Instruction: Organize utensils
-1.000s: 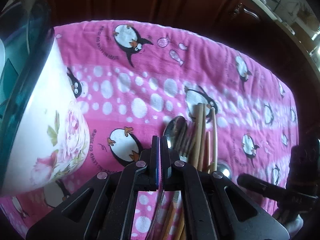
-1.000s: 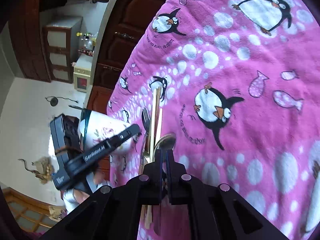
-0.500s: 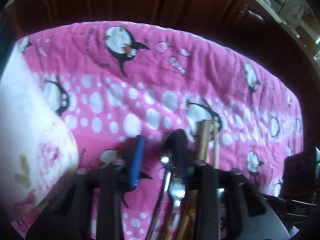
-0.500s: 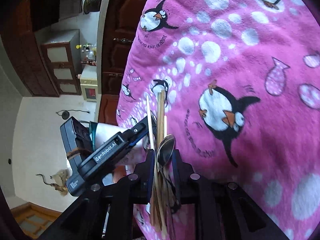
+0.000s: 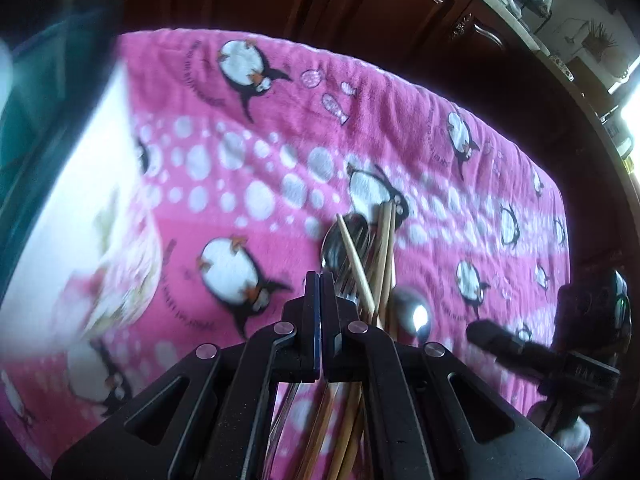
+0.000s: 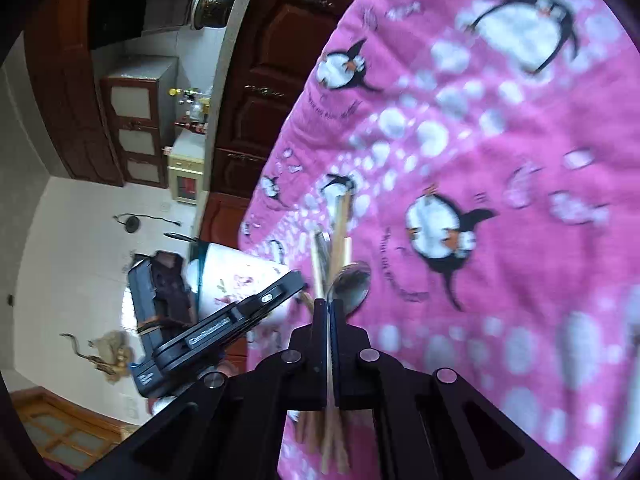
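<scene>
Evidently clenched: left gripper on nothing visible, right gripper perhaps pinching a chopstick. Utensil bundle just ahead on the blanket. Could scatter, chopsticks sliding off spoons.

Home kitchen, dark carved wooden cabinets with brass handles, tiled wall, metal pot on a ledge, bottles on a counter, pink penguin-print blanket

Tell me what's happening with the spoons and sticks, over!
Left gripper shut, nothing visible in it. Right gripper shut on something thin from utensil pile. Floral bowl close on left.
</scene>
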The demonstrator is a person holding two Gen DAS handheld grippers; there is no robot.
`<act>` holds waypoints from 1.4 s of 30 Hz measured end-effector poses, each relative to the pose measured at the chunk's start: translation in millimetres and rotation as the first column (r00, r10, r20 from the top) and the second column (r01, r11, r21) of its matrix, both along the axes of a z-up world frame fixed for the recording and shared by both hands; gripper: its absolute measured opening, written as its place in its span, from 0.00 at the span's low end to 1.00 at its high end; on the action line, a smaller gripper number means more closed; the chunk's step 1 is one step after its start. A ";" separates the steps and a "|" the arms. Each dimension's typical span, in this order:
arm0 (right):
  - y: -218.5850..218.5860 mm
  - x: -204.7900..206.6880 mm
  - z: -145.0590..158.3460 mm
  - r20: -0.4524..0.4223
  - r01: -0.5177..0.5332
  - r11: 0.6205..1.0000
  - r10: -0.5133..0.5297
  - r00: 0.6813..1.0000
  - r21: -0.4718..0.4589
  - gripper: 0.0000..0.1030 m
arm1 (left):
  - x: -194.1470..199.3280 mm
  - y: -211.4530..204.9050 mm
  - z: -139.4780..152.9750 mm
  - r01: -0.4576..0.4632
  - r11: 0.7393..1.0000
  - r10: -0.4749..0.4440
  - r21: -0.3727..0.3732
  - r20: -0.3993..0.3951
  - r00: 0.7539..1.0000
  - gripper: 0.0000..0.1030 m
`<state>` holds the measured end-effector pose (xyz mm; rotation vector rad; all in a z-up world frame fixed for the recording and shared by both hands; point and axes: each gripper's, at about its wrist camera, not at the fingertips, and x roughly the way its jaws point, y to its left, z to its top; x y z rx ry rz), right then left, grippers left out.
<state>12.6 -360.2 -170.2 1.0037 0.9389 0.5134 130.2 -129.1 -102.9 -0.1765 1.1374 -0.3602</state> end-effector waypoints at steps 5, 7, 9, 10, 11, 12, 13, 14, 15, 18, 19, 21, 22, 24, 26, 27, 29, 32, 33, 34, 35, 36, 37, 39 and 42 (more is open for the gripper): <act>0.2 -6.3 14.6 0.025 -0.008 0.989 0.012 1.000 -0.148 0.01 | -18.5 9.8 -1.9 0.019 0.999 -0.019 0.036 0.004 1.000 0.00; 6.8 -5.4 19.0 0.033 -0.017 0.979 0.024 0.999 -0.203 0.07 | -24.5 7.6 -3.6 0.040 0.997 -0.041 0.066 0.005 0.999 0.00; 20.1 0.4 16.9 -0.003 -0.072 0.973 0.073 0.997 -0.219 0.36 | -28.6 4.5 -6.7 0.056 0.994 -0.057 0.097 0.005 0.998 0.09; 25.0 1.0 16.7 -0.004 -0.086 0.969 0.088 0.996 -0.234 0.38 | -30.7 4.3 -9.2 0.059 0.992 -0.060 0.111 0.002 0.998 0.15; 33.6 2.7 18.1 0.003 -0.104 0.958 0.109 0.994 -0.266 0.37 | -32.3 4.4 -11.3 0.058 0.991 -0.059 0.119 0.002 0.998 0.28; 39.5 4.0 17.6 0.001 -0.115 0.949 0.120 0.993 -0.293 0.37 | -32.9 3.4 -14.2 0.061 0.990 -0.061 0.124 -0.006 0.998 0.30; 46.1 8.2 15.2 -0.020 -0.126 0.937 0.126 0.992 -0.326 0.37 | -33.6 3.0 -15.0 0.060 0.990 -0.061 0.131 0.002 0.998 0.30; 50.8 13.6 11.6 -0.036 -0.128 0.931 0.123 0.992 -0.342 0.35 | -34.1 0.8 -14.9 0.061 0.988 -0.063 0.144 0.005 0.998 0.30; 52.8 18.5 9.9 -0.032 -0.115 0.932 0.111 0.993 -0.343 0.32 | -34.6 -1.8 -14.9 0.064 0.985 -0.067 0.159 0.008 0.998 0.30; 58.2 27.5 8.9 -0.030 -0.118 0.925 0.115 0.993 -0.362 0.17 | -37.0 -9.5 -16.3 0.083 0.974 -0.092 0.212 0.033 0.995 0.20; 59.5 27.9 9.0 -0.023 -0.124 0.923 0.124 0.992 -0.364 0.15 | -38.1 -10.5 -16.1 0.084 0.973 -0.095 0.213 0.041 0.995 0.14; 61.9 23.7 13.7 -0.011 -0.132 0.907 0.139 0.990 -0.399 0.04 | -41.9 -5.0 -16.0 0.085 0.979 -0.092 0.184 0.030 0.995 0.04; 63.6 21.1 16.3 -0.006 -0.128 0.902 0.137 0.991 -0.412 0.04 | -44.9 -0.4 -16.2 0.080 0.983 -0.085 0.165 0.020 0.996 0.04; 56.7 11.6 19.6 0.003 -0.119 0.905 0.131 0.991 -0.408 0.03 | -52.3 10.6 -16.4 0.072 0.987 -0.073 0.141 0.004 0.997 0.03; 48.2 0.5 20.3 -0.007 -0.110 0.911 0.117 0.993 -0.398 0.03 | -65.6 25.5 -15.4 0.067 0.988 -0.067 0.137 -0.003 0.998 0.03; 41.6 -6.6 18.7 -0.017 -0.109 0.918 0.111 0.994 -0.381 0.03 | -74.3 33.7 -15.2 0.066 0.988 -0.066 0.137 -0.007 0.998 0.03; 32.1 -17.7 19.0 -0.017 -0.102 0.925 0.103 0.995 -0.366 0.03 | -85.7 46.5 -13.0 0.057 0.990 -0.055 0.131 -0.012 0.998 0.03; 21.1 -31.5 21.4 -0.010 -0.077 0.929 0.079 0.997 -0.362 0.02 | -105.2 65.6 -10.5 0.034 0.993 -0.032 0.111 -0.017 0.999 0.03; 18.2 -34.1 23.2 -0.006 -0.071 0.934 0.074 0.997 -0.351 0.02 | -111.4 71.2 -8.5 0.024 0.995 -0.023 0.095 -0.018 1.000 0.03; 17.0 -36.7 27.4 0.005 -0.062 0.937 0.067 0.998 -0.345 0.02 | -115.3 76.3 -5.9 0.019 0.996 -0.017 0.083 -0.017 1.000 0.03; 16.6 -39.6 35.1 0.024 -0.052 0.938 0.064 0.998 -0.342 0.02 | -120.6 79.1 -1.4 0.014 0.998 -0.014 0.068 -0.008 1.000 0.03; 16.9 -40.9 42.5 0.044 -0.048 0.940 0.066 0.997 -0.337 0.02 | -126.4 82.9 6.2 0.010 0.999 -0.011 0.049 0.009 1.000 0.03; 19.7 -42.4 55.1 0.077 -0.042 0.940 0.072 0.994 -0.339 0.02 | -128.6 87.3 12.7 0.008 0.999 -0.008 0.037 0.024 1.000 0.03; 25.1 -41.8 75.4 0.122 -0.040 0.935 0.088 0.989 -0.352 0.02 | -135.9 95.7 30.8 -0.004 1.000 0.004 -0.001 0.071 0.997 0.03; 37.8 -36.5 101.8 0.184 -0.045 0.932 0.118 0.976 -0.360 0.02 | -139.1 99.8 54.2 -0.019 0.999 0.025 -0.051 0.129 0.991 0.03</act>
